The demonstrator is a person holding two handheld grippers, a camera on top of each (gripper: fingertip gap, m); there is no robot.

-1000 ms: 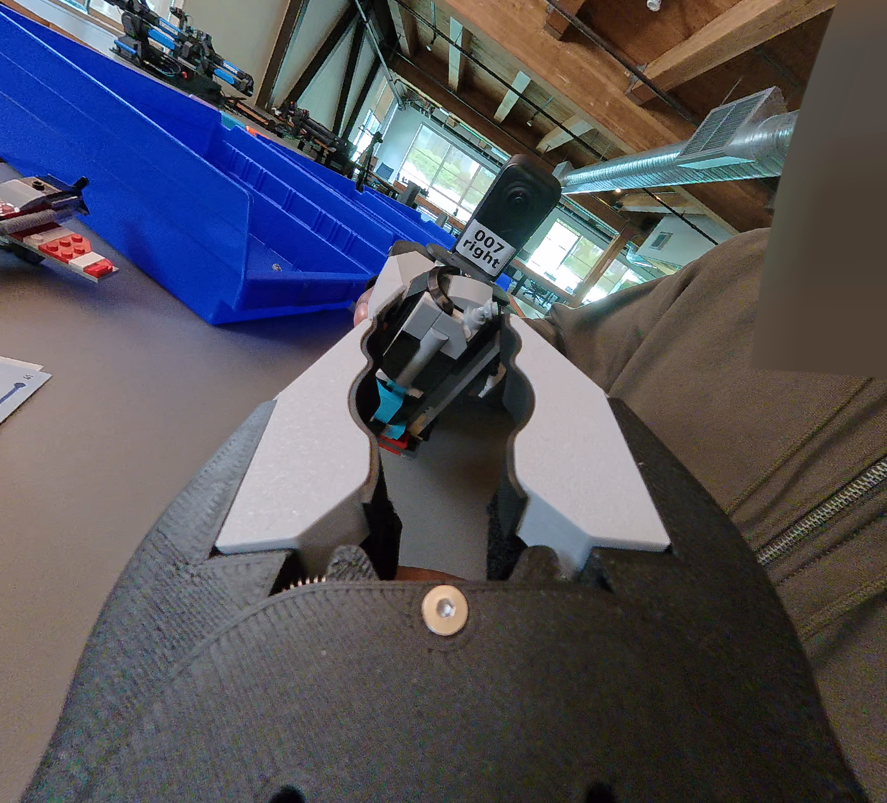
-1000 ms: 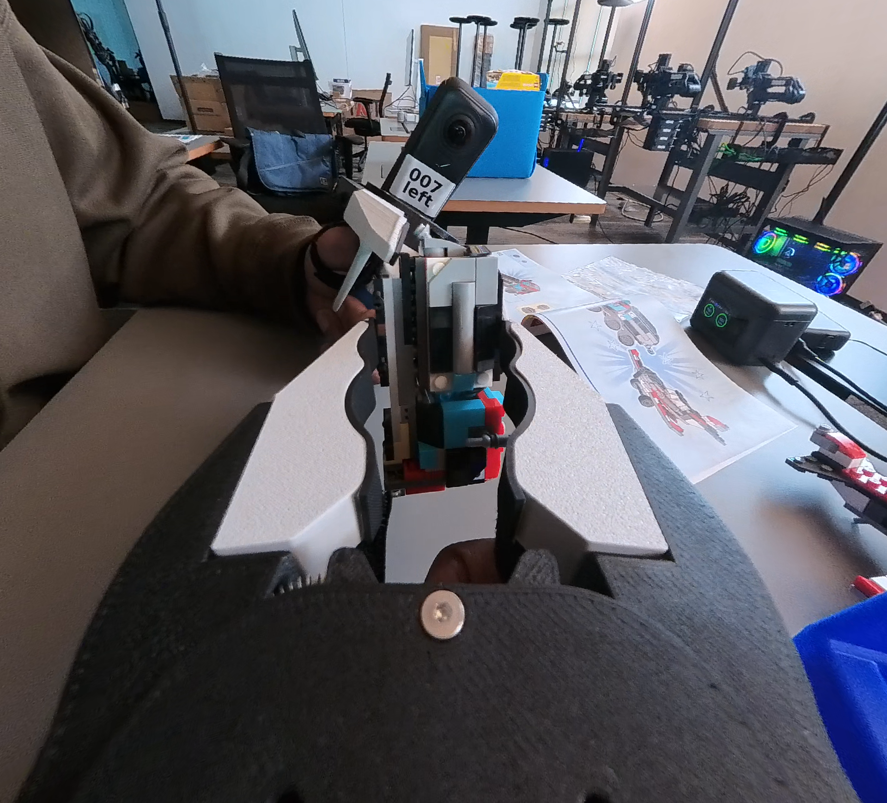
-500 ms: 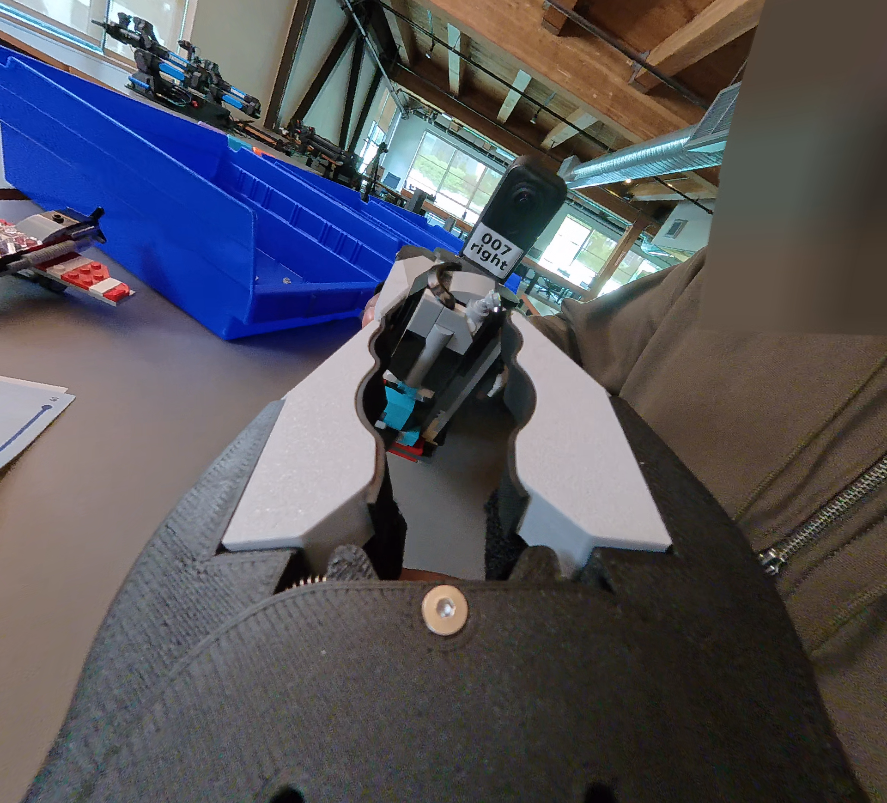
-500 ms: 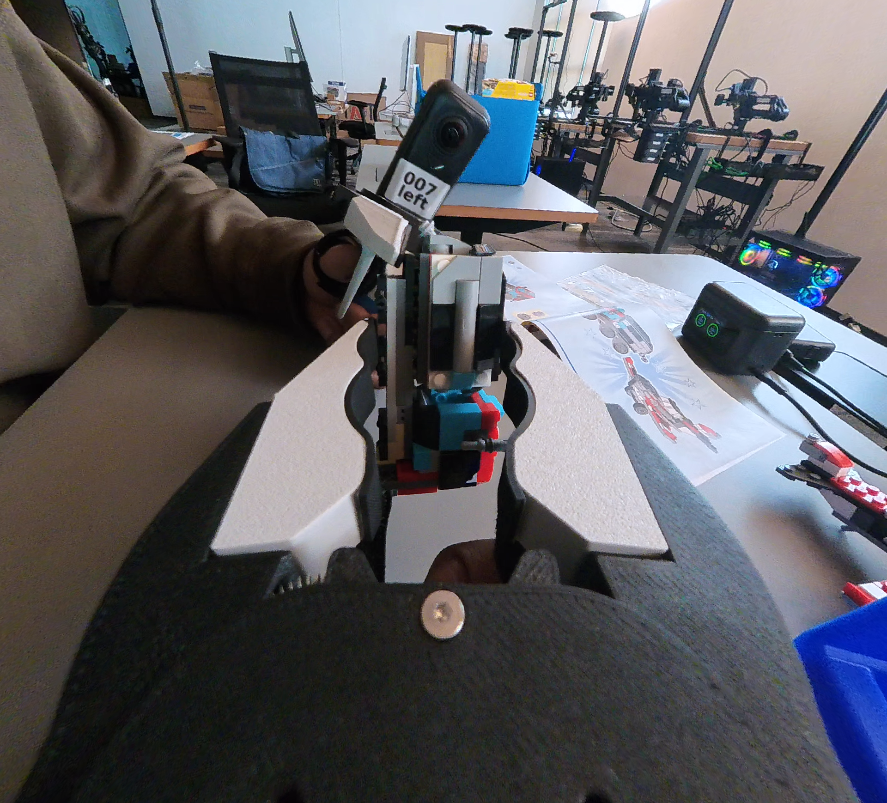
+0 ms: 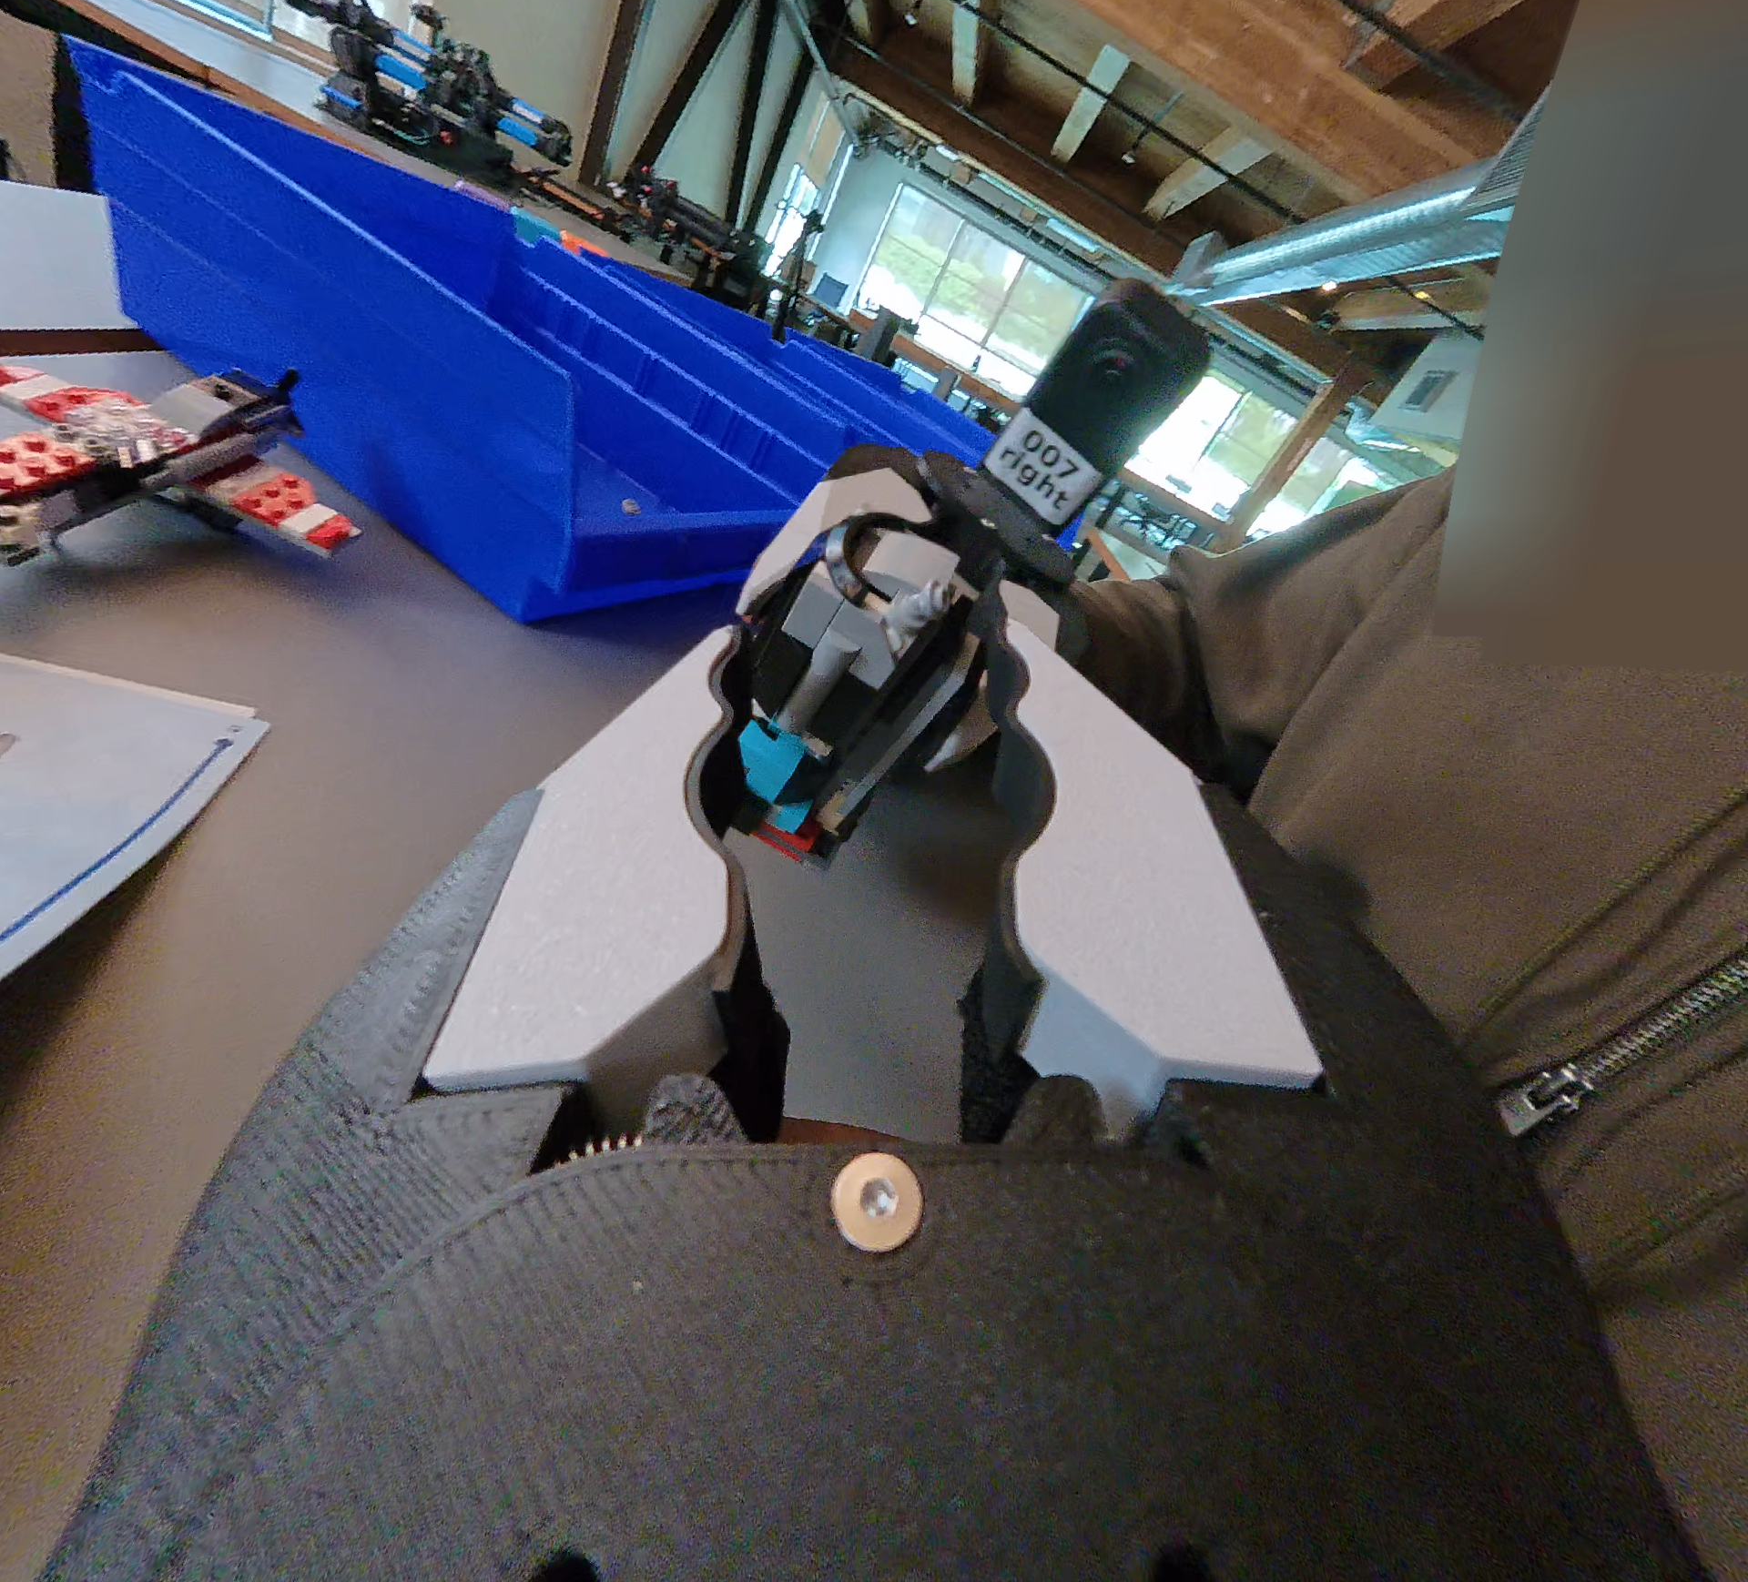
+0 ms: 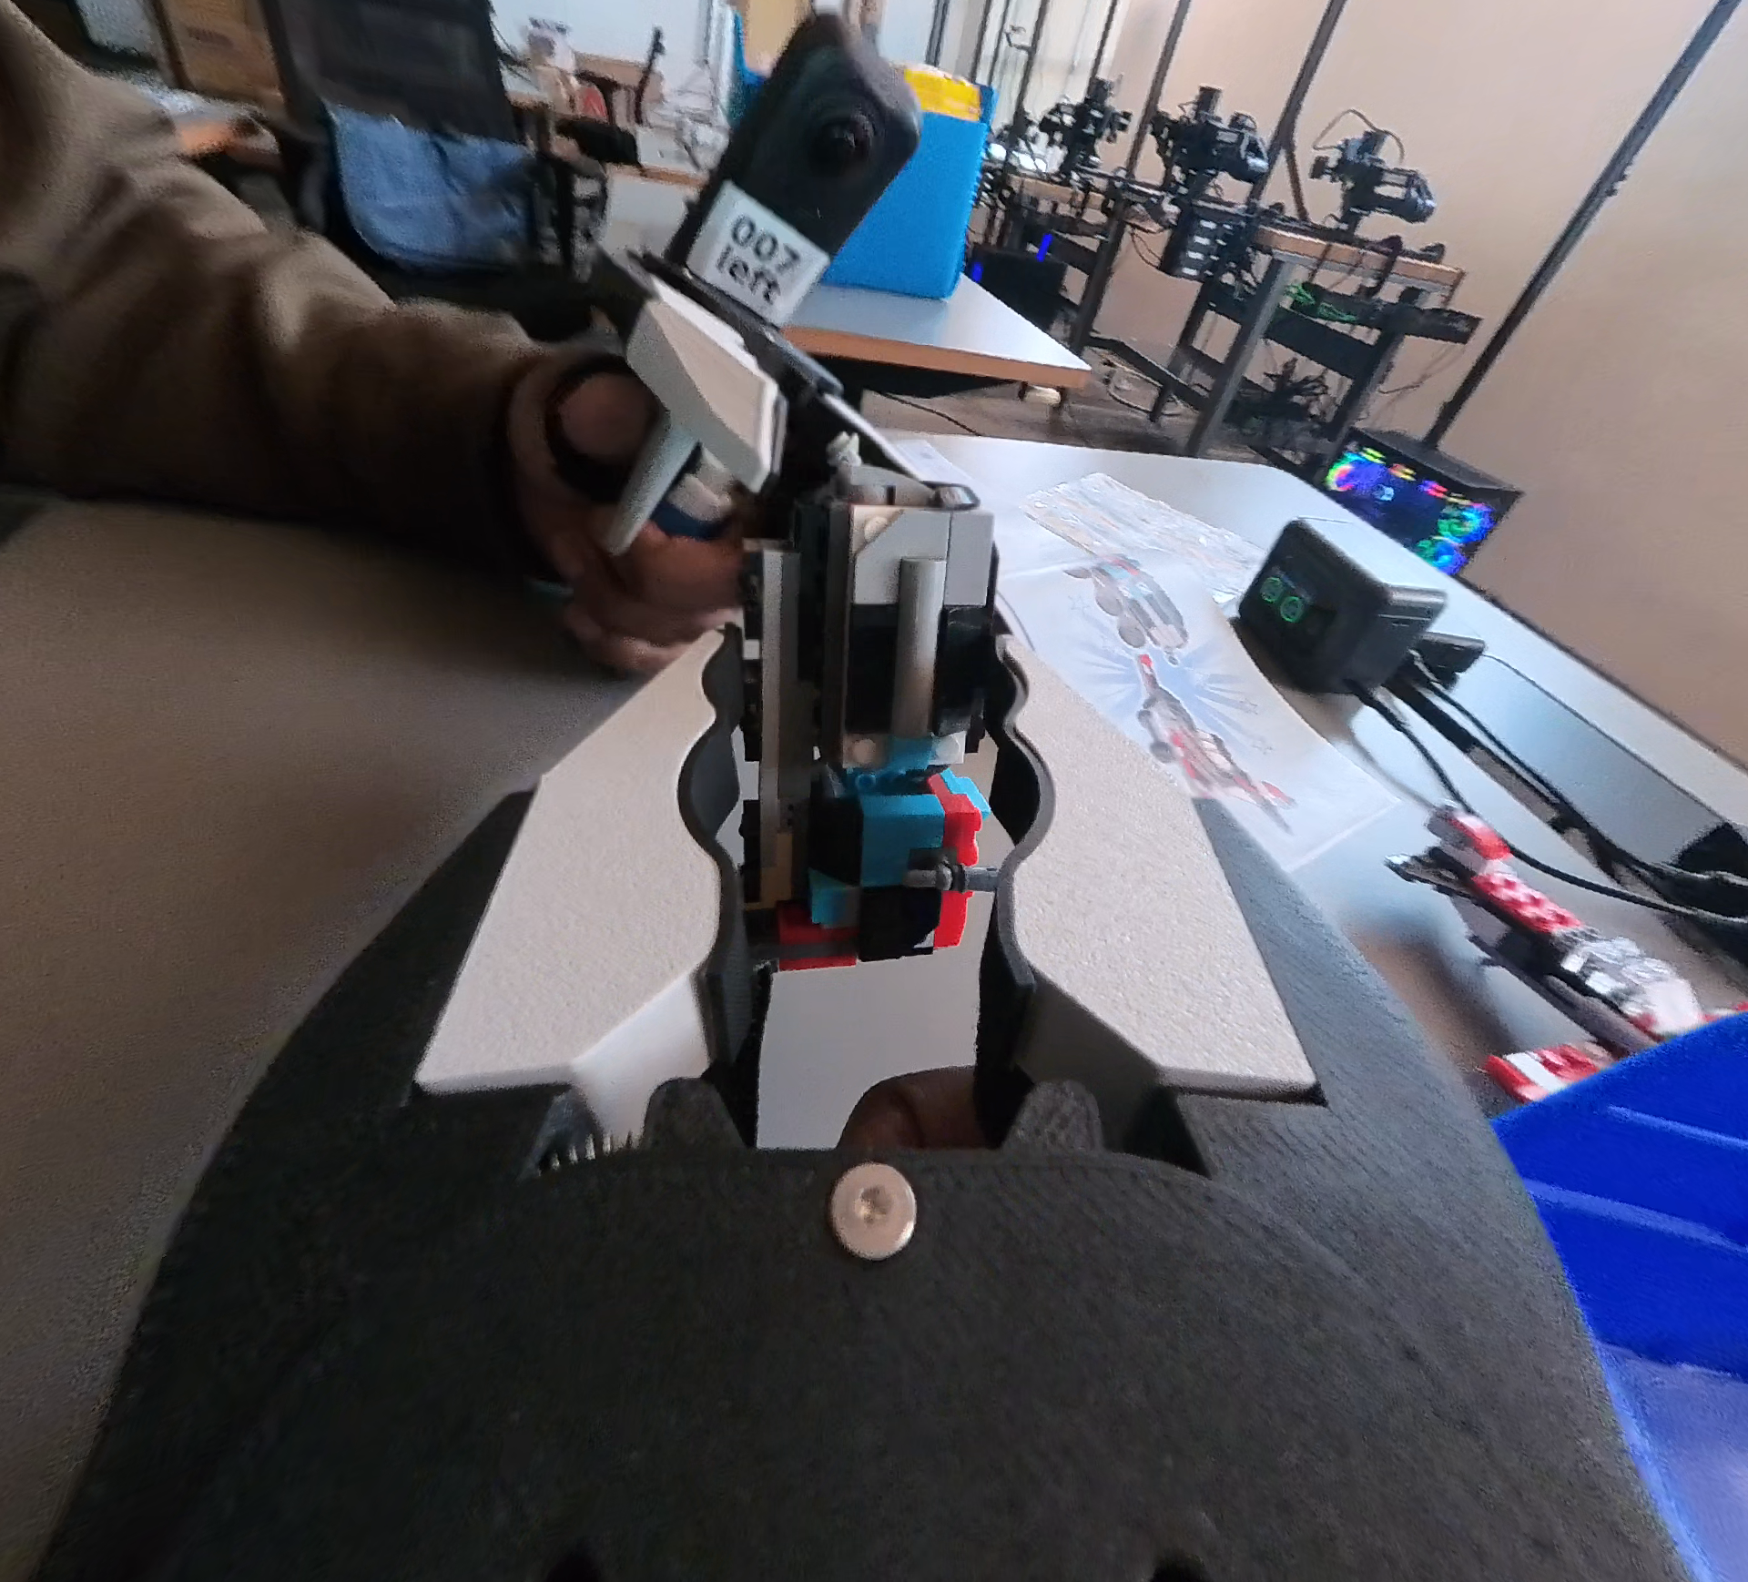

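A brick assembly [image 6: 880, 685] of grey, black, light blue and red pieces sits upright between the fingers of my right gripper [image 6: 861, 657], which is shut on its lower part above the grey table [image 6: 1561, 685]. My left gripper [image 5: 861, 638] is closed around the same assembly [image 5: 832, 685] from the opposite end; its left pad [image 5: 719, 685] touches it and a black plate reaches the right pad. In the right wrist view one grey finger [image 6: 700, 402] of the left gripper shows behind the assembly's top, with a hand on its handle.
A blue bin [image 5: 378, 364] lies on the table, its corner also in the right wrist view [image 6: 1655, 1206]. A red and white brick model [image 5: 142, 458] and a paper sheet [image 5: 95, 799] lie left. Printed sheets [image 6: 1182, 685], a black box [image 6: 1343, 610] and cables lie right. A person's jacket [image 5: 1419, 780] is close. Left and right tips are no more than a few centimetres apart.
Both grippers have swung together with the assembly between them. The assembly keeps its place in both grasps, while the bin, the brick model and the sheets have shifted in view.
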